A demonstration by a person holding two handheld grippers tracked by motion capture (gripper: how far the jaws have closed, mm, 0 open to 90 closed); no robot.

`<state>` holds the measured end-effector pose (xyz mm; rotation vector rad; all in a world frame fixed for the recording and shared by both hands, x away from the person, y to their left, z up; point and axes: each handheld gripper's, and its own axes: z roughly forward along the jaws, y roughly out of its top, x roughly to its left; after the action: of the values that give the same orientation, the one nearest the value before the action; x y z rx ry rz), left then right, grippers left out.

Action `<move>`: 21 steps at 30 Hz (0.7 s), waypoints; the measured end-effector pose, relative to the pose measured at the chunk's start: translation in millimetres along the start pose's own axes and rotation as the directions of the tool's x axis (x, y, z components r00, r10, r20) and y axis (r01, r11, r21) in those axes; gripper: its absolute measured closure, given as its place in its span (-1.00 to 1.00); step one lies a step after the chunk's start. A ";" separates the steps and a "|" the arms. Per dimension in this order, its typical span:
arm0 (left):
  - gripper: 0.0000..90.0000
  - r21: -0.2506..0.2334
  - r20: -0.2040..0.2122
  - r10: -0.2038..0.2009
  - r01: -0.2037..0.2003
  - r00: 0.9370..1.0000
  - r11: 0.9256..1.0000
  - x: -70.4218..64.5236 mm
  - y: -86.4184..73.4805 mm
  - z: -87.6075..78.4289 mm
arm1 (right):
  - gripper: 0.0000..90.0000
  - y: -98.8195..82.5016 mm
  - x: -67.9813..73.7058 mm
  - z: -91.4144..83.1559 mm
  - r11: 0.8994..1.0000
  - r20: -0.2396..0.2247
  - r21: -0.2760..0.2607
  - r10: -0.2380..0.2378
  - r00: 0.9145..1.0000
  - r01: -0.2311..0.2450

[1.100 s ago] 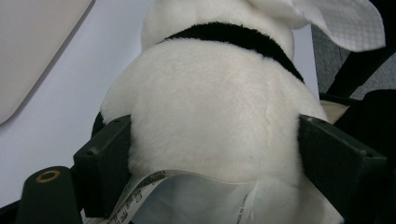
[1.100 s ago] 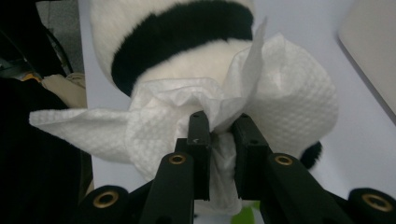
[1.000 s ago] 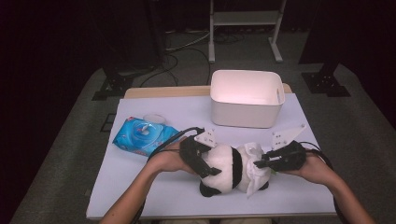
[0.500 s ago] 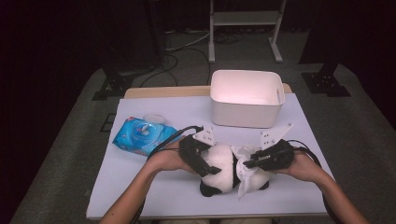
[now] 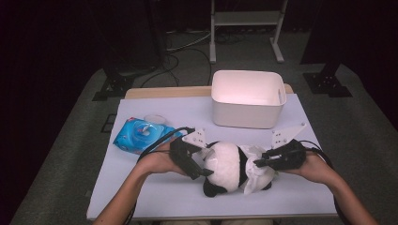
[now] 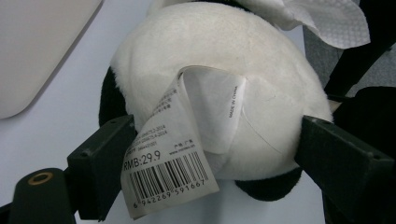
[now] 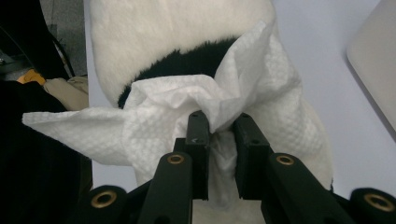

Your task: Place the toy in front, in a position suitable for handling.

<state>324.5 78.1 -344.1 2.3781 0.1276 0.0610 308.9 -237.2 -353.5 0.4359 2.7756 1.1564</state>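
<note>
Toy panda (image 5: 227, 164) mid-table, clamped wide by left gripper (image 6: 210, 158). Wipe (image 7: 187, 116) pinched in right gripper (image 7: 218, 135), now pressed onto panda's side rather than beside it; wiping under way.

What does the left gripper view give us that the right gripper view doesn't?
Left gripper view: the left claw stands wide around the panda plush's white end, and a paper tag with a barcode and printed price hangs there.

Right gripper view: the right claw pinches a bunched white wipe lying over the plush, with the plush's black band just behind it.

Both: the plush's white fur, part of the wipe, the pale tabletop and an edge of the white bin.
</note>
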 end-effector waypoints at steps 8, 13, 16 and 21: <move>-0.68 0.006 0.024 0.017 -0.017 1.000 1.000 -1.5 3.4 14.2 | 0.71 -1.7 -1.4 -1.9 1.000 0.008 0.012 0.004 1.000 -0.004; -0.66 -0.006 0.020 0.014 -0.014 1.000 1.000 -0.6 1.4 25.9 | 0.71 -1.9 -1.4 -2.2 1.000 0.007 -0.008 0.007 1.000 -0.007; -0.66 -0.032 0.020 0.003 -0.003 1.000 0.999 0.7 2.4 32.9 | 0.71 0.9 0.3 -0.3 1.000 0.009 -0.006 -0.001 1.000 0.001; -0.66 -0.078 0.026 0.002 0.000 1.000 0.997 3.3 4.1 42.2 | 0.71 10.0 2.6 1.4 1.000 0.000 -0.006 -0.014 1.000 0.014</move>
<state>331.5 46.6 -371.8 2.3006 0.1101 0.0342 308.9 -228.7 -347.4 0.4150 2.7705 1.1613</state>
